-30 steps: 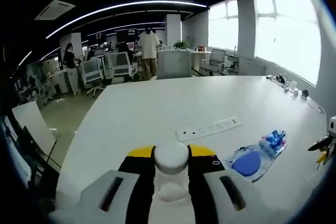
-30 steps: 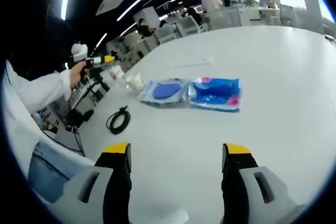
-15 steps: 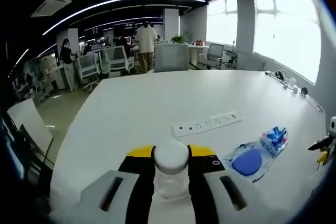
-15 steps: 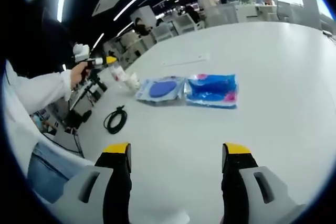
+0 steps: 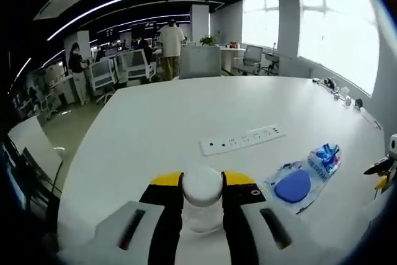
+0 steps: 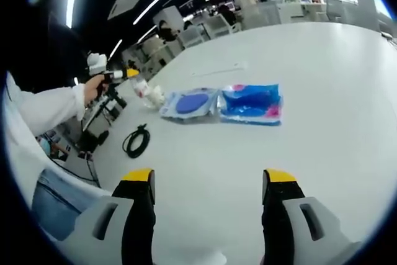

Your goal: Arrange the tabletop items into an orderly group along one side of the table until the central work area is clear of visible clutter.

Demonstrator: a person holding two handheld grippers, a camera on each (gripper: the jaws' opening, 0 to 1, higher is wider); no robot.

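Half-hidden jar (image 5: 202,198) between left gripper (image 5: 202,185) jaws

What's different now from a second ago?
Not much. The left gripper stays shut on the jar, carried a bit nearer the power strip. The right gripper stays open. The two packets and cable haven't moved.
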